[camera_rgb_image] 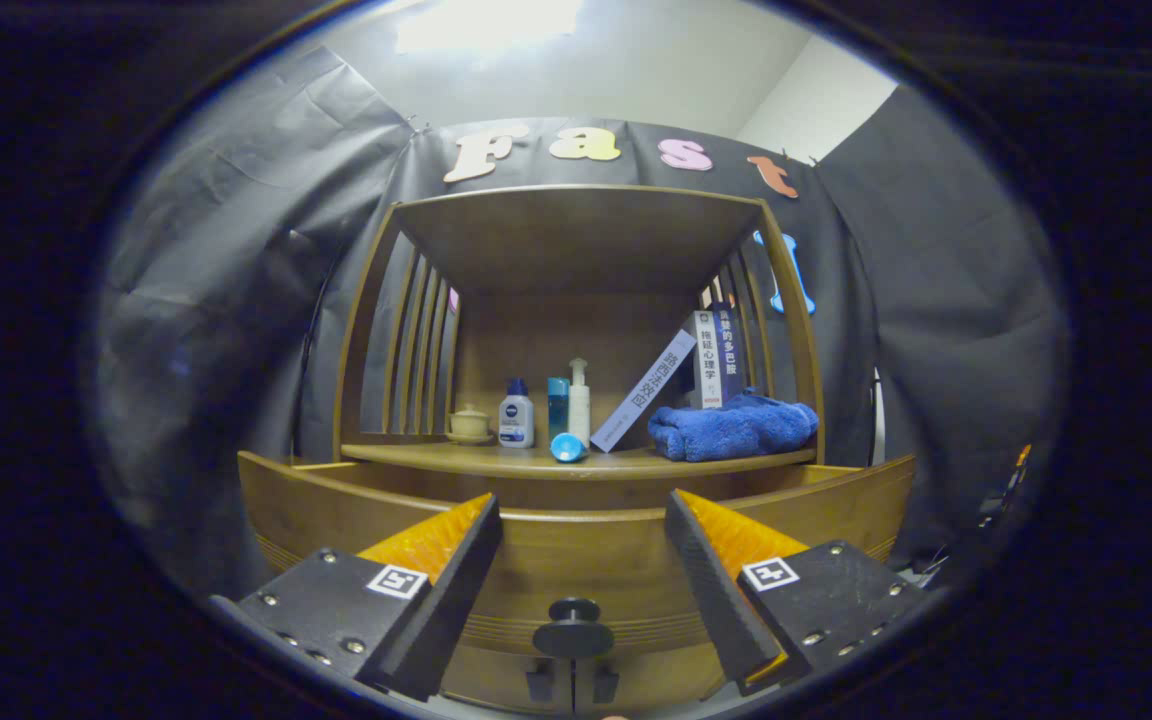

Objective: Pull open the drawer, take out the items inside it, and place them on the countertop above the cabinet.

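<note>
The claw (576, 560) stands spread wide, its two fingers (456, 590) apart and pinching nothing. Between the fingers, low and just ahead, sits one dark round knob (573, 628) on the front of the drawer (576, 570), which appears shut; what it holds is hidden. Neither finger touches the knob. Below the knob two small dark handles (571, 685) are seen side by side on the cabinet front. Beyond the fingers runs the wooden table (336, 470) on top of the cabinet, and on it stands one open-fronted wooden shelf unit (576, 240) with slatted sides. Items on the table inside that unit, counted from the left: one small cream lidded jar (468, 422) on a saucer; one white bottle with a dark blue cap (515, 413); one blue bottle (558, 405); one white pump bottle (579, 402), just beside the blue one; one blue round object (567, 447) lying at the front edge, before the two latter bottles, its kind not determinable. To the right, one pale book (644, 392) leans tilted against two upright books (716, 355), making three books in total. One folded blue towel (733, 427) lies at the right end, in front of the upright books. Black cloth (236, 260) hangs behind and to both sides of the unit.
</note>
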